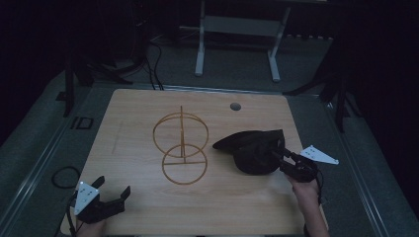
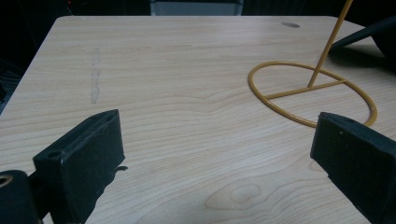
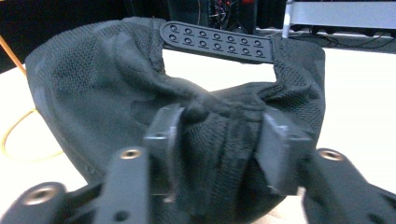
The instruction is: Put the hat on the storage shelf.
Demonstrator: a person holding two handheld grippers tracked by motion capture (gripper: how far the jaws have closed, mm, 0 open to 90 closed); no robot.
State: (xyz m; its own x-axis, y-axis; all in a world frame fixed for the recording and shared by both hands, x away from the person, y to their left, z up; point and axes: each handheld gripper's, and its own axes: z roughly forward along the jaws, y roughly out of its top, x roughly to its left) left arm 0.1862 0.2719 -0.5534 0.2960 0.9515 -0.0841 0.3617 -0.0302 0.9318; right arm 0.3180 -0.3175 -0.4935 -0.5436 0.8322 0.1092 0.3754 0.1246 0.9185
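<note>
A black mesh baseball cap (image 1: 254,150) is pinched by its bunched rear fabric in the right gripper (image 3: 219,140), beside the yellow wire hat stand (image 1: 181,148) on the light wooden surface (image 1: 133,148). The left gripper (image 1: 111,192) is held wide and empty. Lifting onto the stand's upper ring is judged next.

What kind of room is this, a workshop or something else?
Probably a dim lab or test room: a bare light wooden table, black cables on the grey floor, and a white metal desk frame behind.
</note>
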